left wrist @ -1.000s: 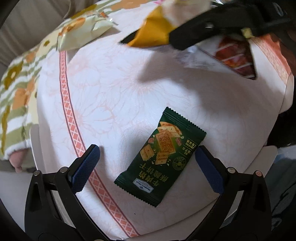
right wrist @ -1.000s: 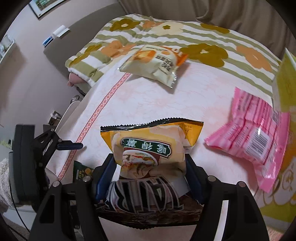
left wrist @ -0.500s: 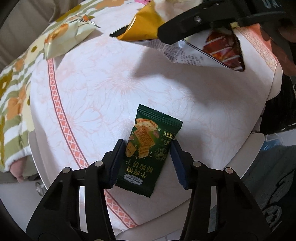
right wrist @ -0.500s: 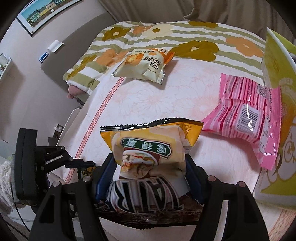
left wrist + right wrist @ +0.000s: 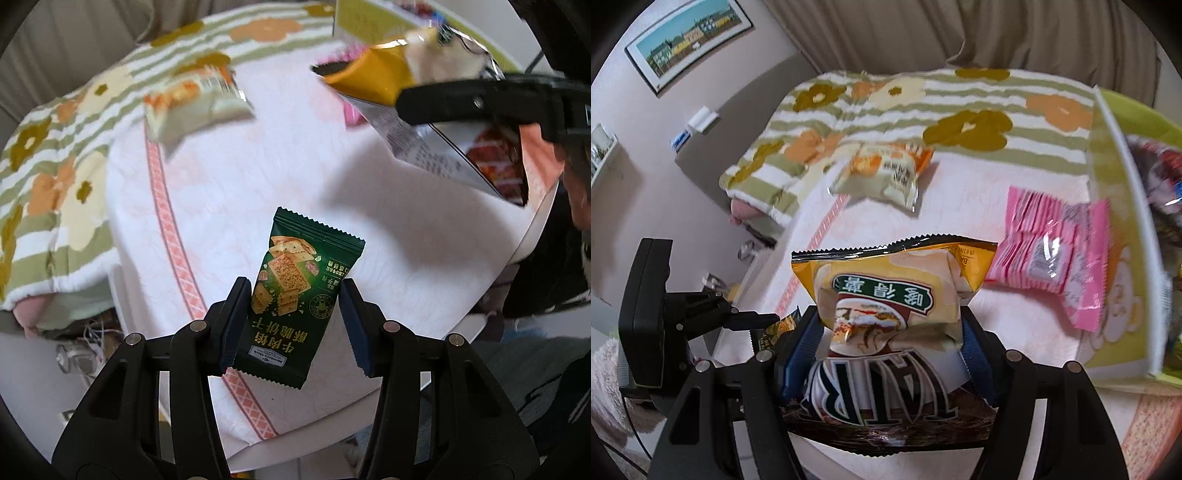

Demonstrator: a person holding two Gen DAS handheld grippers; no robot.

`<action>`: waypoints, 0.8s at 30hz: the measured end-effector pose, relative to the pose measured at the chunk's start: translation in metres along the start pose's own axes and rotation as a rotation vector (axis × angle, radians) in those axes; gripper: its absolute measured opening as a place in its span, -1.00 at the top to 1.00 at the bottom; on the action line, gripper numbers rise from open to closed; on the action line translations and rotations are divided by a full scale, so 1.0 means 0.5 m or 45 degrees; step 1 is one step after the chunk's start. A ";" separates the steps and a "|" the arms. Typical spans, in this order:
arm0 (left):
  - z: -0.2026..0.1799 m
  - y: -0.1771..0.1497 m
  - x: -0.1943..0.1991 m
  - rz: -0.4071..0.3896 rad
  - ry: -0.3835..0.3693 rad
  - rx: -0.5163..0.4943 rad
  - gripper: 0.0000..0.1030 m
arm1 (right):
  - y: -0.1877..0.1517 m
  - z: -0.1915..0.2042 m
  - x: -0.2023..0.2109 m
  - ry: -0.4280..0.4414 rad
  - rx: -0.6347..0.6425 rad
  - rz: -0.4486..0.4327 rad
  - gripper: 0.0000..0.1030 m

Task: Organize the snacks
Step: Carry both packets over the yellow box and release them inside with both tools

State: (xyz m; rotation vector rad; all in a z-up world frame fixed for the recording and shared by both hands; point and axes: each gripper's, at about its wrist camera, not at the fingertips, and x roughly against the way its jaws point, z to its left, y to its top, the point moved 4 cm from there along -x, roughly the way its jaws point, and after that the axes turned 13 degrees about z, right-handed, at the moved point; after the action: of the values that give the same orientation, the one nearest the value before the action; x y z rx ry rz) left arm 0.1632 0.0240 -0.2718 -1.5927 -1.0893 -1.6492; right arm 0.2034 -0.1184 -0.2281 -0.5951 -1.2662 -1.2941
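Both grippers have lifted off the worktop [image 5: 406,229] since a second ago, the left gripper [image 5: 293,325] now clamping the green cracker packet [image 5: 299,295] lengthwise, the right gripper [image 5: 890,354] holding the yellow chip bag [image 5: 890,291], the yellow-green box [image 5: 1115,280] nearer the right.

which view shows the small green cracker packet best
The left wrist view: the green cracker packet sits mid-frame, front face fully visible, held between the left tool's pads. The right wrist view shows only a dark sliver of it behind the yellow chip bag.
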 end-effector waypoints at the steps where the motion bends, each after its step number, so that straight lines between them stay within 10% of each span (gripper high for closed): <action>1: 0.000 0.006 0.017 -0.019 0.001 0.005 0.11 | 0.000 0.000 0.017 -0.003 -0.013 -0.021 -0.32; 12: -0.070 0.160 0.205 -0.280 -0.058 -0.048 0.11 | -0.011 -0.086 0.257 -0.132 -0.221 -0.288 -0.32; 24: -0.290 0.405 0.218 -0.354 -0.148 -0.094 0.11 | -0.046 -0.332 0.414 -0.260 -0.335 -0.378 -0.32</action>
State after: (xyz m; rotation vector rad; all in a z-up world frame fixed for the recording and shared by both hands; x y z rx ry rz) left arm 0.2532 -0.1867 -0.1255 -1.6609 -1.3758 -1.8109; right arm 0.1984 -0.3483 -0.0942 -0.7609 -1.3999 -1.6984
